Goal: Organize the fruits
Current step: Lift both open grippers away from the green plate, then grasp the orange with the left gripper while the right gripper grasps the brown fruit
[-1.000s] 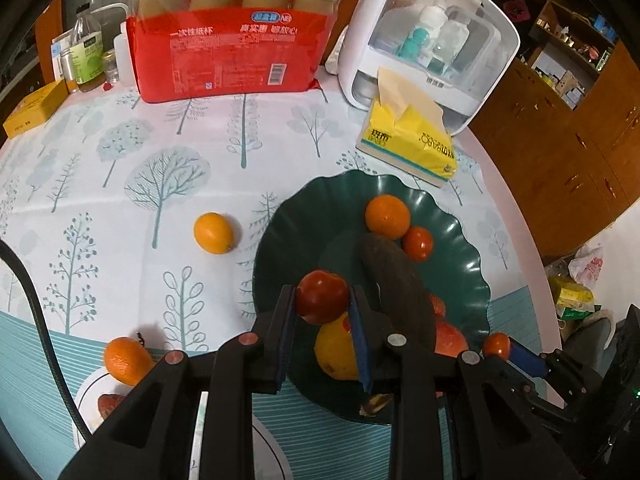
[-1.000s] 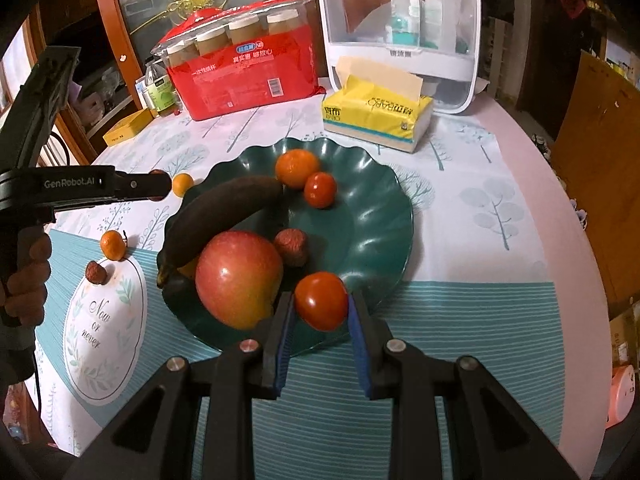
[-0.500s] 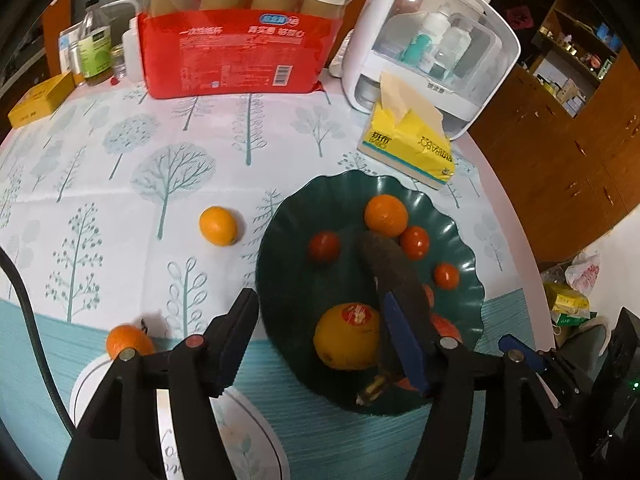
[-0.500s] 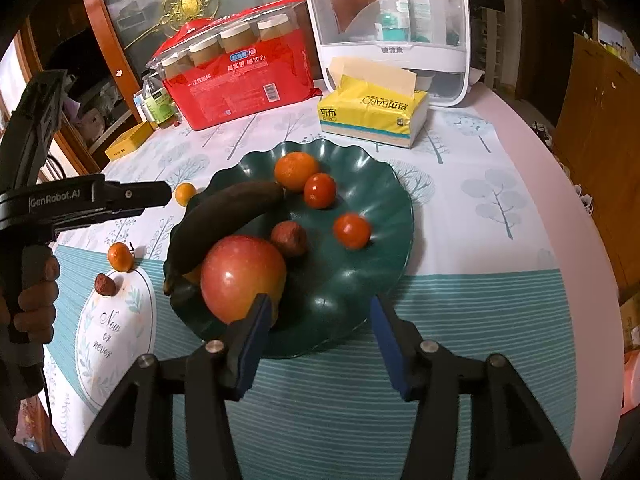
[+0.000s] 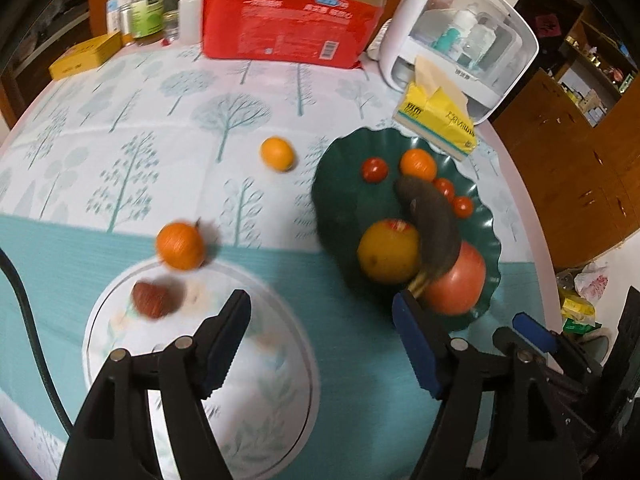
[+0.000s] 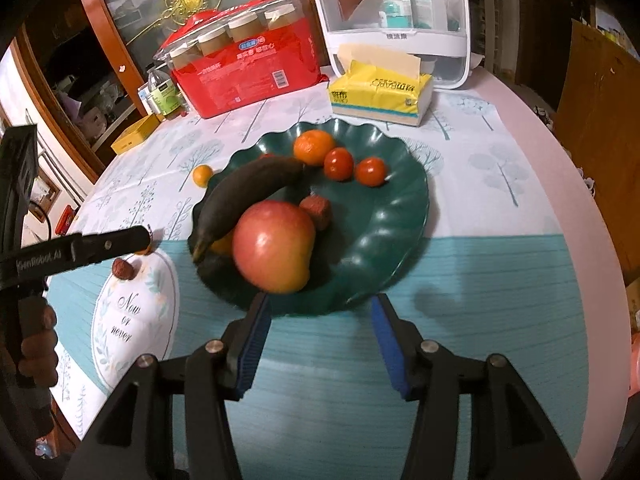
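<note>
My left gripper hangs over the table with empty jaws opening wide, aimed toward the loose tangerine and lychee. My right gripper rests half-open and empty before the plate. A second ago each held a tomato; both tomatoes now sit on the plate.

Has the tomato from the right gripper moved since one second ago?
Yes. It left the right gripper and now lies in the green plate, beside another tomato.
</note>
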Available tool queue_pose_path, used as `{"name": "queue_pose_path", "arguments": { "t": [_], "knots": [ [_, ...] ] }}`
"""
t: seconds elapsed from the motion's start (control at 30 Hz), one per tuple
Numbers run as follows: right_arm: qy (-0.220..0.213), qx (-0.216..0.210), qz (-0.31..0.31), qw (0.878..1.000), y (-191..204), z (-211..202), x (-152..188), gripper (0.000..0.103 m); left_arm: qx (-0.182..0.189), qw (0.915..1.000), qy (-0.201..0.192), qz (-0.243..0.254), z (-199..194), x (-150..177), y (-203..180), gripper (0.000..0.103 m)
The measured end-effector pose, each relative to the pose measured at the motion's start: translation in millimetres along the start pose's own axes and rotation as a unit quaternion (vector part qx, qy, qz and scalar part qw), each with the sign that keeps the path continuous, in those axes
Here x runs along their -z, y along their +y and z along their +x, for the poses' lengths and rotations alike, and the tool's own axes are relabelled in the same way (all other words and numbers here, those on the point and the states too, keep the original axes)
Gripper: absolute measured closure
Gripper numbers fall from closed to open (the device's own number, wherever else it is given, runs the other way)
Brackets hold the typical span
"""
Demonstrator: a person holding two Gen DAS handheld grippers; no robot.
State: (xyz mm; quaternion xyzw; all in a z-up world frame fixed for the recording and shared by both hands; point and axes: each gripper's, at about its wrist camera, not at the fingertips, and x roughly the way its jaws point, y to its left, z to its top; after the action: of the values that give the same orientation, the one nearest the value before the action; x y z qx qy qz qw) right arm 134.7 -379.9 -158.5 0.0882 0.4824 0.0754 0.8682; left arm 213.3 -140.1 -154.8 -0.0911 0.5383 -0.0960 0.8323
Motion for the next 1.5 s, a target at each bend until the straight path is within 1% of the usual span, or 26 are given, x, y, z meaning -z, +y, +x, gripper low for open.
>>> {"name": "queue_pose_path", "arguments": {
  "t": [0.13,0.33,0.43,0.67,0.87,1.13,1.3,1.5],
  "knots": [
    [0.011,-0.003,0.007,1.000,9,-3,11,0.051,-0.010,0.9999,0.004,-0.009,-12,19,13,0.031],
    [0.034,-0.014,0.024,0.999,24,-1,25,0.051,-0.023,0.9994,0.008,-0.026,-28,38,35,0.030],
    [0.037,-0.020,0.029,0.999,33,-1,28,0.051,-0.025,0.9992,0.011,-0.029,-37,47,46,0.030],
    [0.046,-0.034,0.040,0.998,61,6,32,0.051,-0.035,0.9989,0.015,-0.027,-55,56,73,0.030],
    [0.054,-0.041,0.045,0.997,91,15,35,0.051,-0.043,0.9986,0.018,-0.026,-67,55,100,0.029],
    [0.058,-0.043,0.059,0.996,126,26,38,0.051,-0.042,0.9987,0.028,-0.010,-77,49,131,0.027],
    [0.057,-0.044,0.066,0.995,147,34,36,0.051,-0.045,0.9984,0.033,0.007,-82,39,149,0.025],
    [0.057,-0.041,0.075,0.995,171,46,34,0.051,-0.043,0.9977,0.045,0.027,-80,23,169,0.024]
  ]
}}
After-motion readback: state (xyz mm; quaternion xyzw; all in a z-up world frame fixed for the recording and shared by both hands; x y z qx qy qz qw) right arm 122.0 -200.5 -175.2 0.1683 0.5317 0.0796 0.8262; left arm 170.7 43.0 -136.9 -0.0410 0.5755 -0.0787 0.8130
